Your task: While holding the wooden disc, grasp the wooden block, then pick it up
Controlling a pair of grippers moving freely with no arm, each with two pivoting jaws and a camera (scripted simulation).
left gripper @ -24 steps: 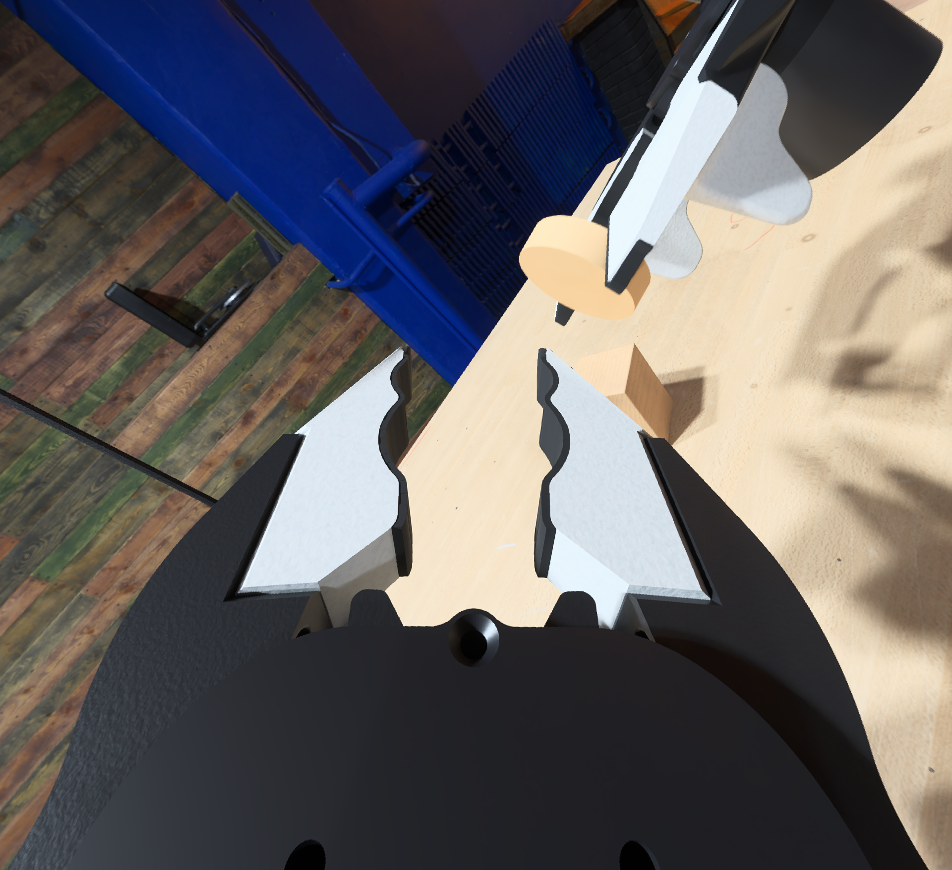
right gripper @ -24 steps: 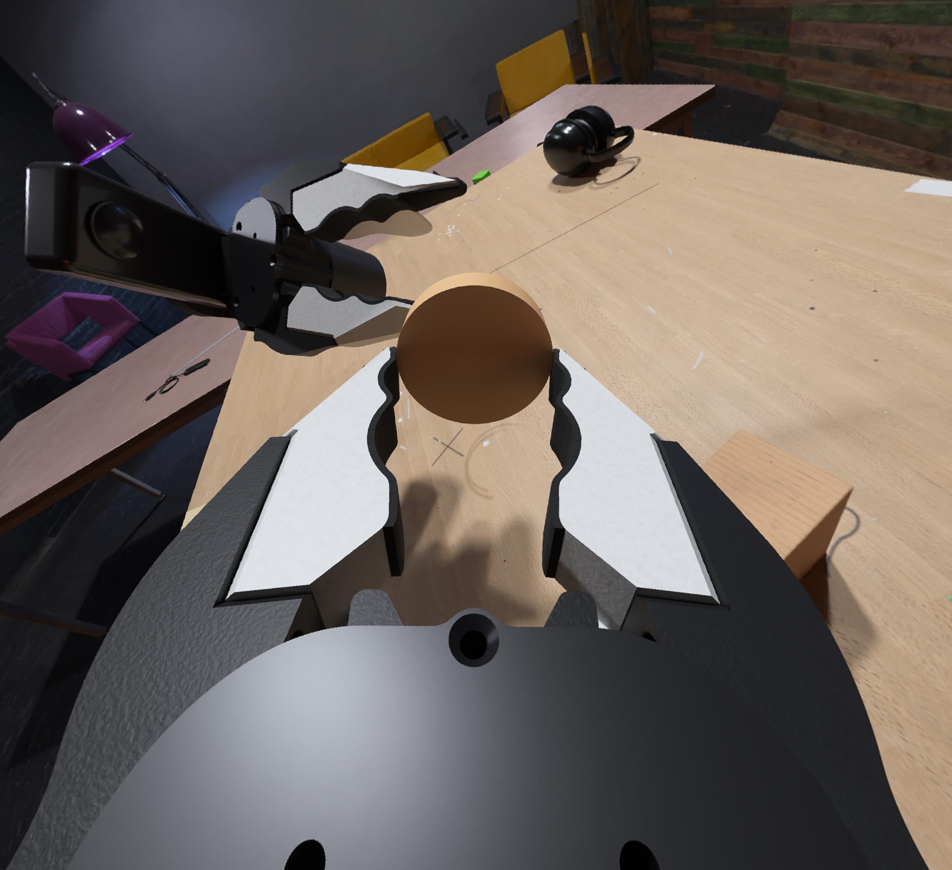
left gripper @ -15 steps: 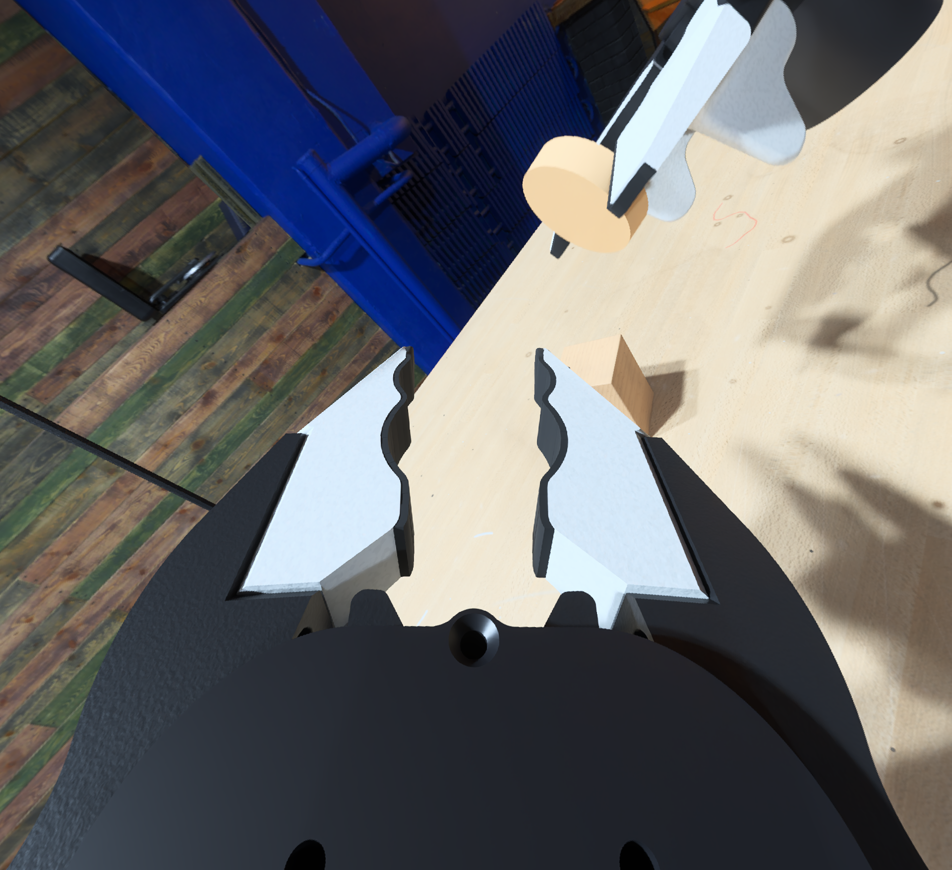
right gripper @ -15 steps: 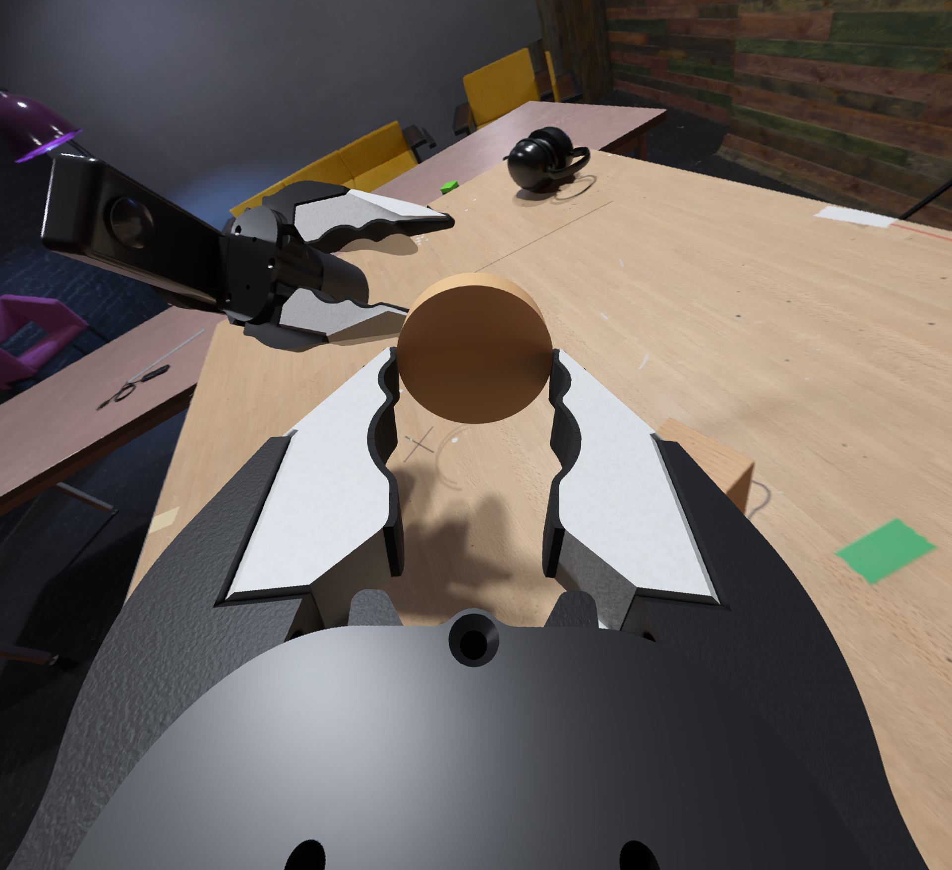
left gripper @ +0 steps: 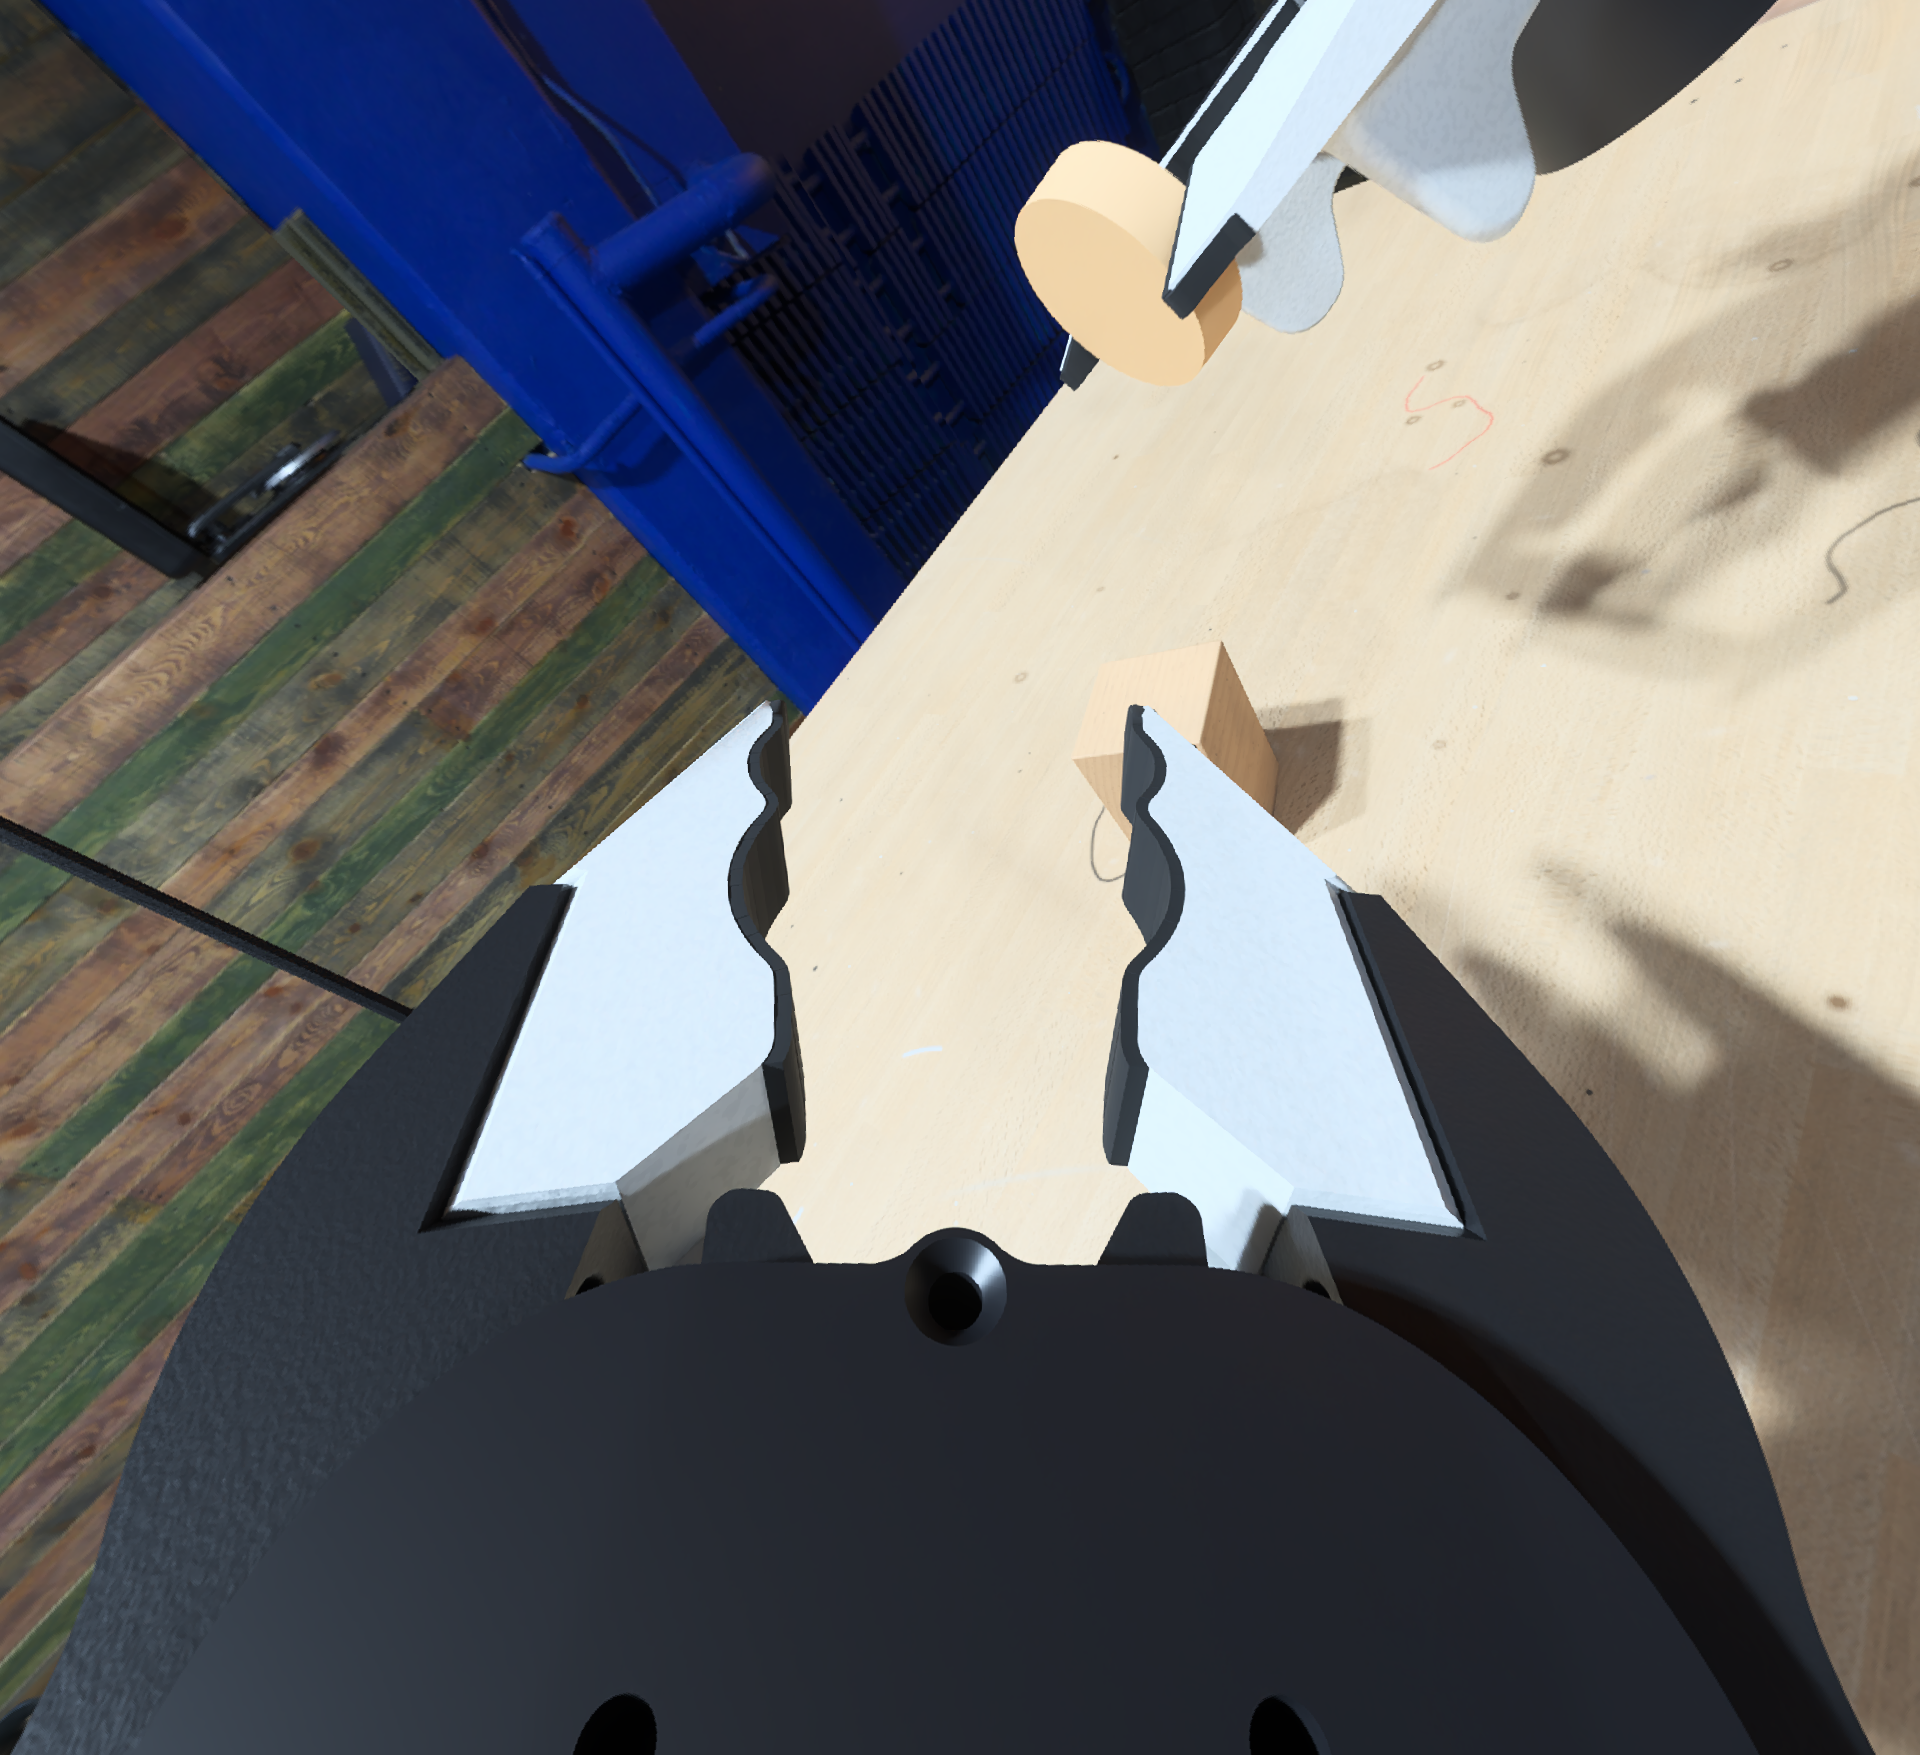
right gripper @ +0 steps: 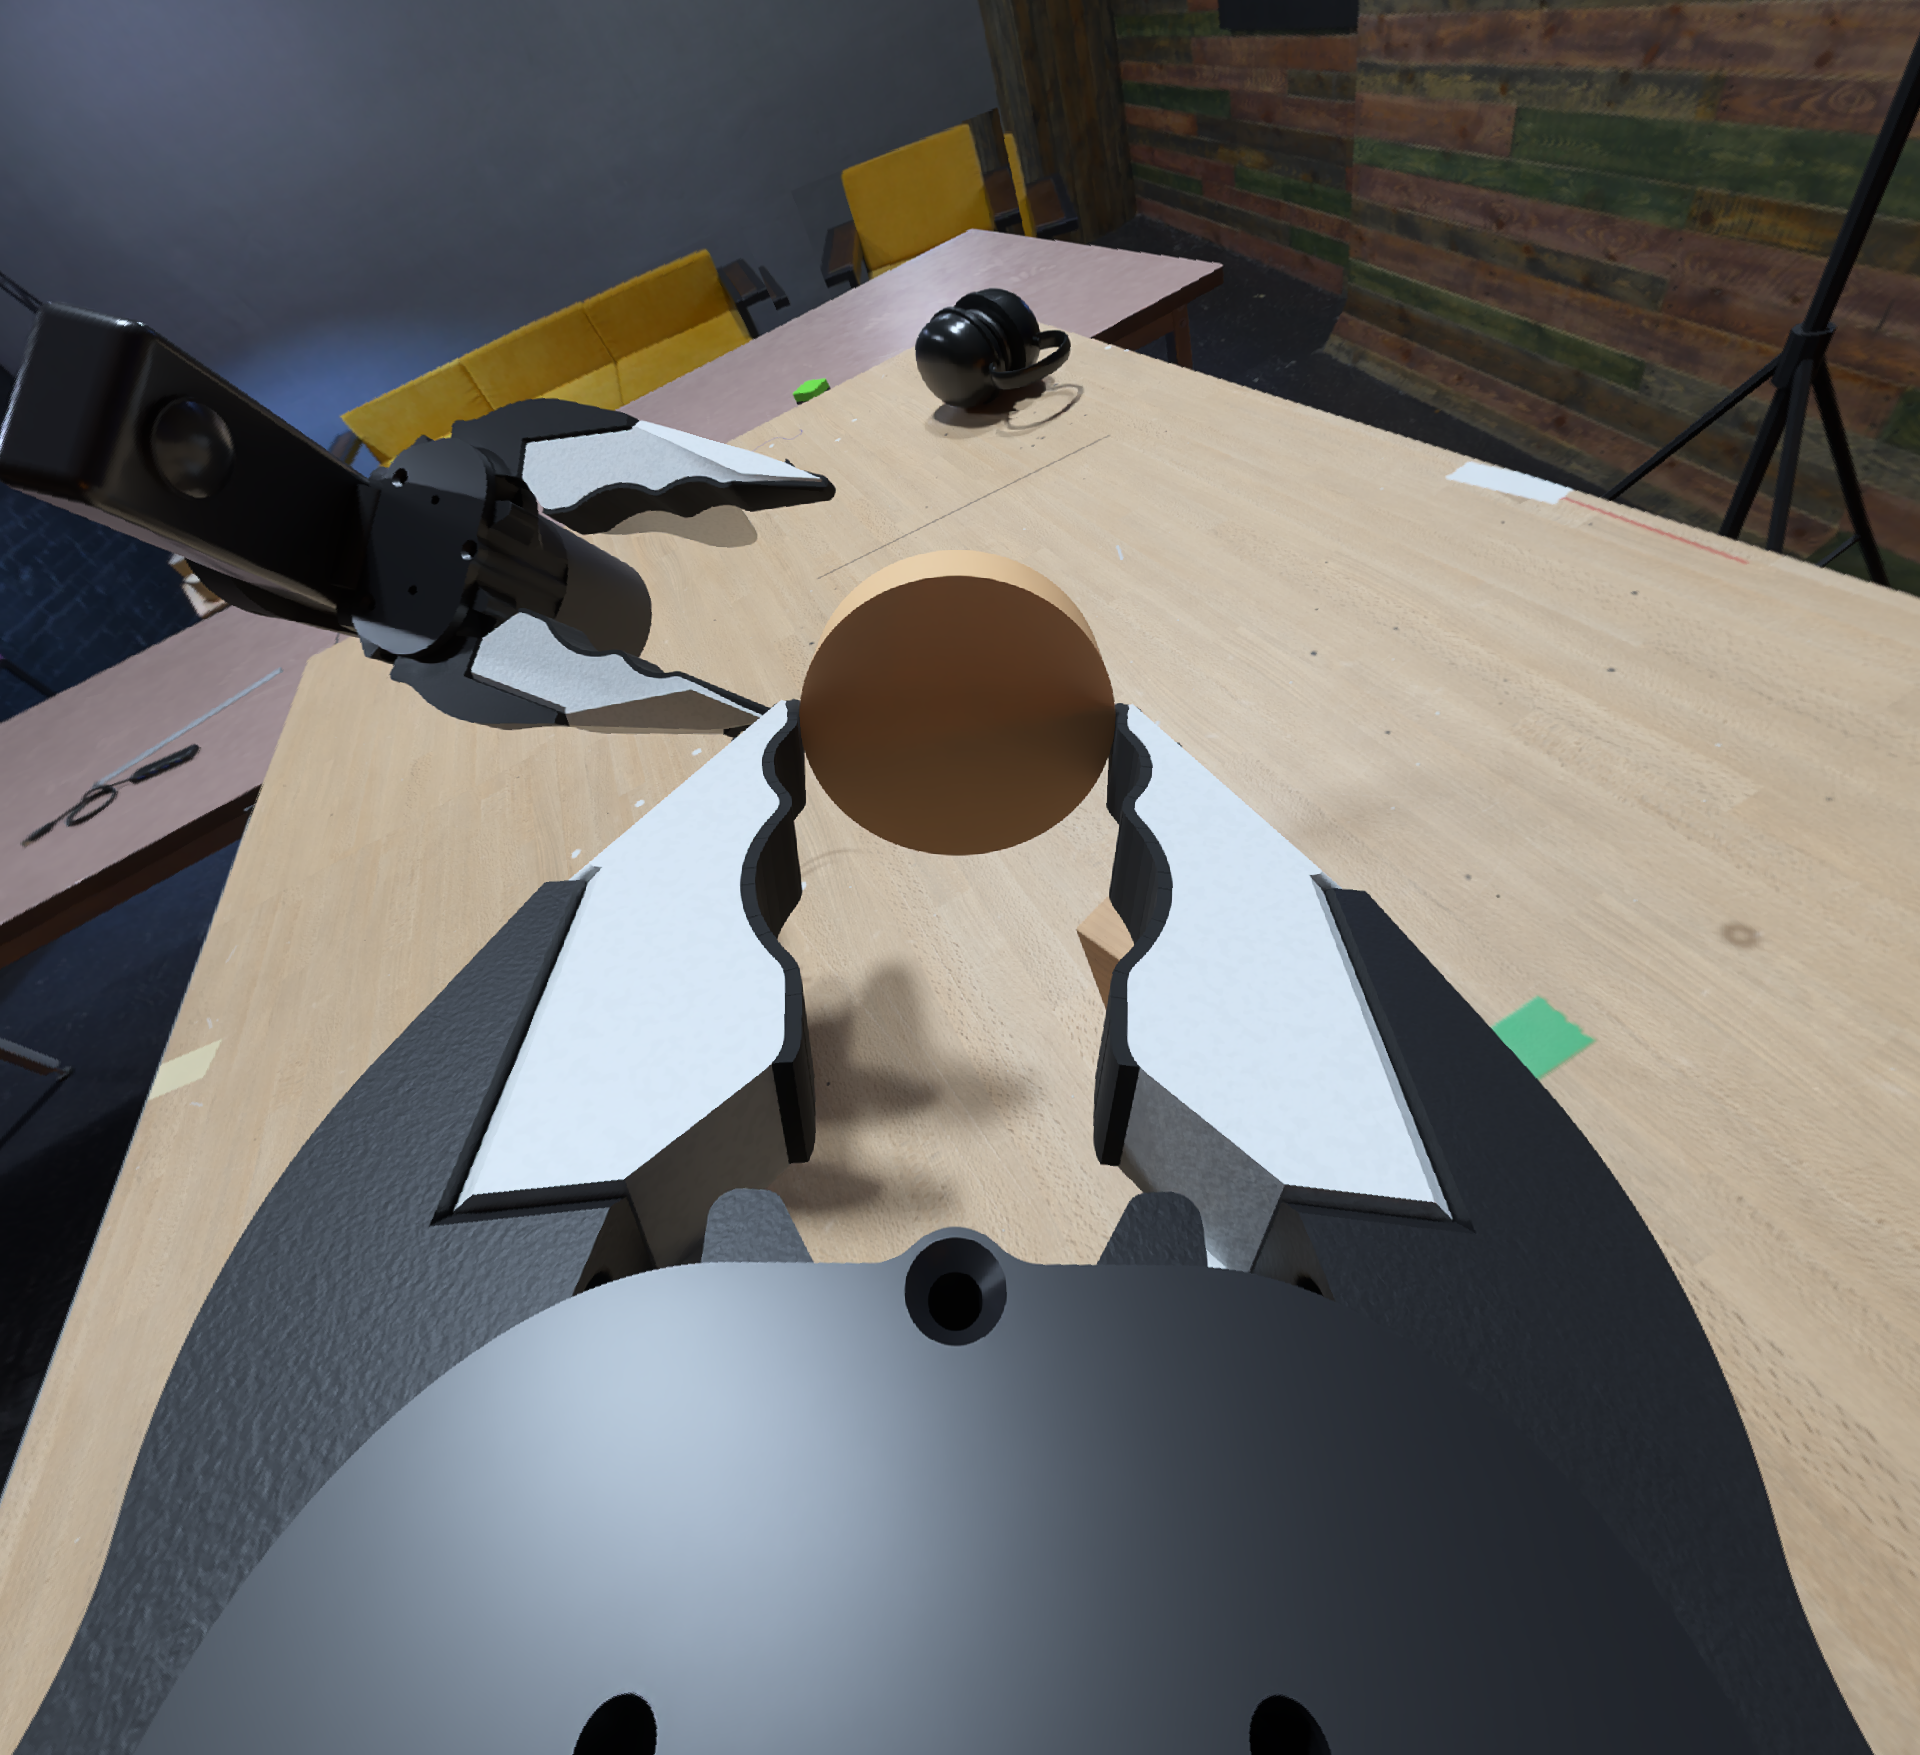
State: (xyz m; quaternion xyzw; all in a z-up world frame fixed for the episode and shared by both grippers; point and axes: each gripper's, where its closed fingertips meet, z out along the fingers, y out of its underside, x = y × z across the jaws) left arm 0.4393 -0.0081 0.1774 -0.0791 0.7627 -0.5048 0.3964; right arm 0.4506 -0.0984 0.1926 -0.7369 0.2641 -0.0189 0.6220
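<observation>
My right gripper is shut on the round wooden disc and holds it on edge above the light wooden table. In the left wrist view the disc hangs at the upper right in that gripper. The wooden block stands on the table, partly behind my left gripper's right fingertip. My left gripper is open and empty, short of the block and slightly left of it. In the right wrist view only a sliver of the block shows, and the left gripper hovers at the left.
The table's edge runs diagonally close to the left of the block, with a blue frame and plank floor beyond. Black ear muffs lie at the far end. A green patch and a white sheet lie at the right.
My left gripper's jaws have opened wider and it has swung so the block sits nearer its gap. My right gripper has carried the disc higher, away from the block.
</observation>
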